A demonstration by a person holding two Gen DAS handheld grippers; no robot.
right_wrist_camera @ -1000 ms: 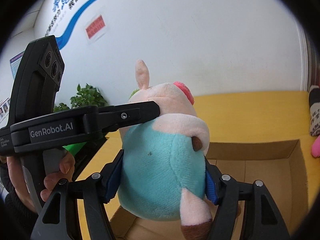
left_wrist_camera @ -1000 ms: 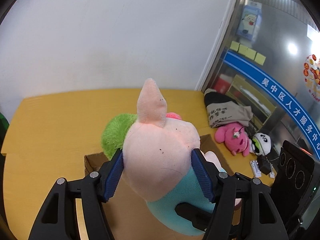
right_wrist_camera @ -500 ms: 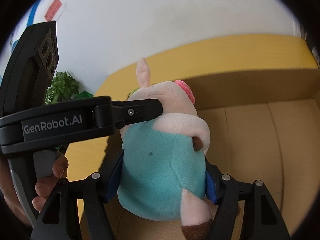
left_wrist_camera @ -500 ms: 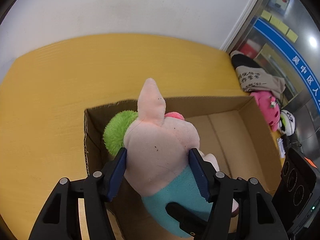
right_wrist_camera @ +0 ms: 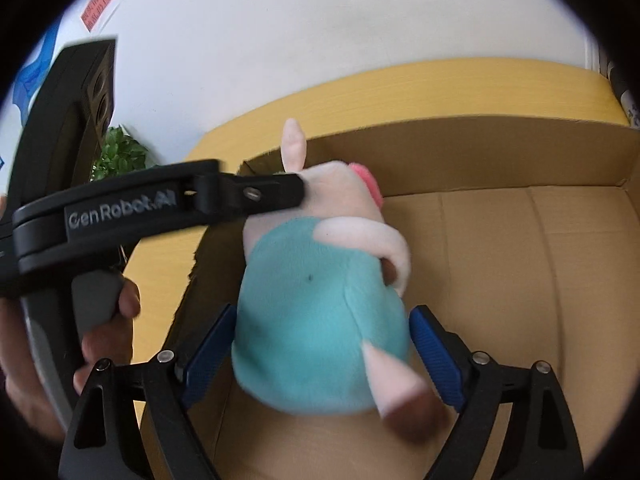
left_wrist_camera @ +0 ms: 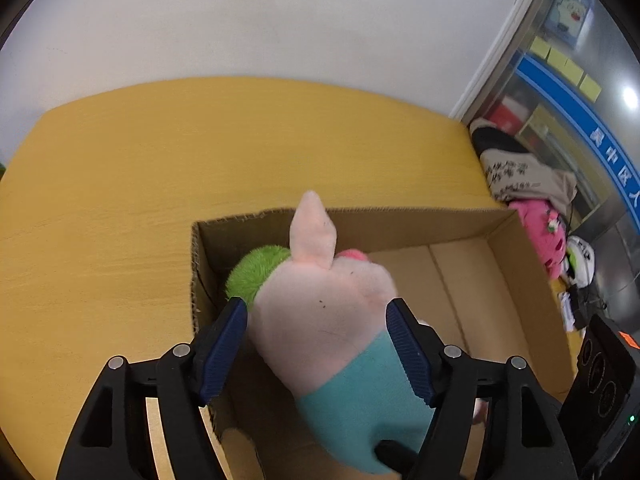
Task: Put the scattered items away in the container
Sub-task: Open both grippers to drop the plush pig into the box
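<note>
We see the plush pig (left_wrist_camera: 328, 320) inside the cardboard box (left_wrist_camera: 516, 280) on our yellow table (left_wrist_camera: 120, 200), against a white wall. Both jaws have just been opening: left hand-held gripper (left_wrist_camera: 316, 344) and right hand-held gripper (right_wrist_camera: 320, 352) stand wide, the pig between them.

Pink plush (left_wrist_camera: 320, 312) in teal outfit, ear up, tilted inside left end of open cardboard box (left_wrist_camera: 516, 264).

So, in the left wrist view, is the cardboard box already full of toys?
No, the cardboard box shows mostly bare floor, and only the pig plush with a green plush behind it sits at its left end.
</note>
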